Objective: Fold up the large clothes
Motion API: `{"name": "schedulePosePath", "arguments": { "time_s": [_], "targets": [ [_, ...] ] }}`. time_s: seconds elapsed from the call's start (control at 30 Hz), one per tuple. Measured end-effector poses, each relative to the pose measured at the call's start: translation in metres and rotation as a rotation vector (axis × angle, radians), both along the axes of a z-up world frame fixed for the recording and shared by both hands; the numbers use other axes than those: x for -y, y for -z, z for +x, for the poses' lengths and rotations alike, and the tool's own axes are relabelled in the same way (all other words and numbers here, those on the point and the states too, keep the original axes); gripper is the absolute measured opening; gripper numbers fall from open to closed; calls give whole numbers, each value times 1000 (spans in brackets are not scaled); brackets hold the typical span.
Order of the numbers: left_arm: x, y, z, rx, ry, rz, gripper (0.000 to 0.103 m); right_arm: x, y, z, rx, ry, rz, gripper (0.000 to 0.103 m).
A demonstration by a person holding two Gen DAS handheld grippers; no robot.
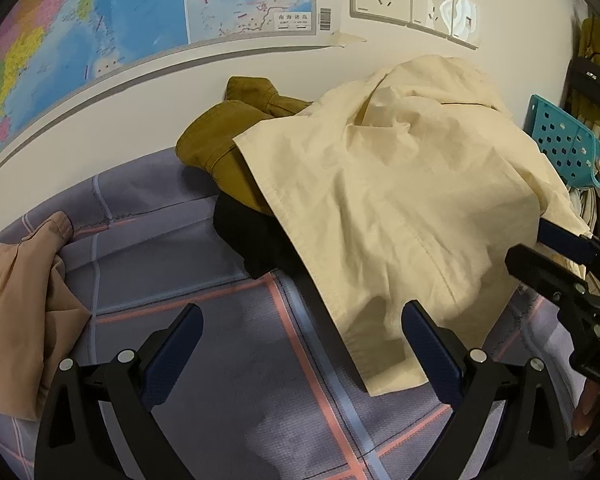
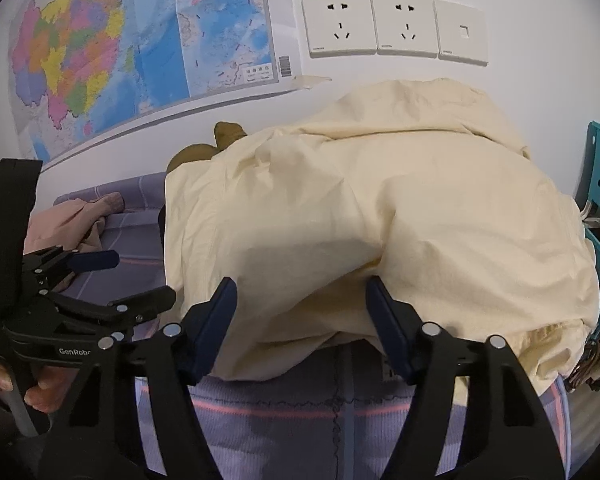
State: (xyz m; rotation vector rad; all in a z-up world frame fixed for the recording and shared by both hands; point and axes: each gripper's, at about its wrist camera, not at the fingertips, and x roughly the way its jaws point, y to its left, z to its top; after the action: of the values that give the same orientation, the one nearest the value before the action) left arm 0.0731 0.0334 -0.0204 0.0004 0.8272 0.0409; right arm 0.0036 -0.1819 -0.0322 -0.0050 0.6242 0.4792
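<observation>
A large cream garment (image 1: 400, 200) lies heaped over a pile on the purple checked bed sheet (image 1: 228, 320); it fills the right wrist view (image 2: 360, 208). Under it are a mustard-brown garment (image 1: 220, 140) and a black one (image 1: 260, 240). My left gripper (image 1: 300, 320) is open and empty, its right finger by the cream hem. My right gripper (image 2: 300, 296) is open, its fingers at the garment's near edge, holding nothing. Each gripper also shows in the other's view: the right gripper (image 1: 556, 248) and the left gripper (image 2: 132, 280).
A pink garment (image 1: 20, 300) lies on the sheet at the left. A teal perforated basket (image 1: 564, 140) stands at the right. A wall with a map (image 2: 120, 48) and sockets (image 2: 380, 24) is close behind the pile.
</observation>
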Motion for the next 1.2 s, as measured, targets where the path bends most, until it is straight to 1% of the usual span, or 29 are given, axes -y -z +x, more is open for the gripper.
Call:
{"name": "schedulePosePath", "arguments": {
  "time_s": [0.03, 0.07, 0.2, 0.3, 0.43, 0.5, 0.6, 0.7, 0.73, 0.8, 0.83, 0.97, 1.03, 1.13, 1.2],
  "targets": [
    [1, 0, 0, 0, 2, -1, 96, 0, 0, -1, -2, 1, 7, 73],
    [1, 0, 0, 0, 1, -1, 96, 0, 1, -1, -4, -4, 16, 77],
    [0, 1, 0, -1, -3, 6, 96, -8, 6, 0, -6, -11, 11, 85],
    [1, 1, 0, -2, -4, 8, 96, -14, 5, 2, -9, -20, 16, 86],
    [-1, 0, -2, 8, -5, 8, 96, -17, 4, 0, -11, -23, 10, 83],
    [-2, 0, -2, 13, -4, 12, 96, -14, 4, -4, -4, -7, 0, 83],
    [-1, -1, -4, 22, 5, 3, 96, -4, 1, -10, -3, 13, 17, 84],
    [2, -3, -7, 33, 7, 17, 96, 4, -2, -16, -1, 25, 38, 89],
    [3, -4, -7, 31, 5, 11, 96, 5, -2, -18, -1, 25, 41, 92],
    [2, -4, -9, 31, 2, -4, 96, 7, -4, -24, 12, 27, 32, 94],
    [2, -5, -10, 36, -1, -2, 96, 7, -5, -26, 18, 33, 27, 97],
    [4, -9, -13, 47, 2, -1, 96, 13, -8, -31, 17, 36, 45, 97],
    [4, -9, -15, 48, 6, -6, 96, 13, -8, -33, 22, 39, 43, 97],
    [6, -10, -15, 54, 4, 12, 96, 13, -8, -33, 29, 58, 14, 97],
    [6, -9, -14, 50, 3, 14, 96, 14, -7, -30, 20, 58, 24, 97]
  ]
}}
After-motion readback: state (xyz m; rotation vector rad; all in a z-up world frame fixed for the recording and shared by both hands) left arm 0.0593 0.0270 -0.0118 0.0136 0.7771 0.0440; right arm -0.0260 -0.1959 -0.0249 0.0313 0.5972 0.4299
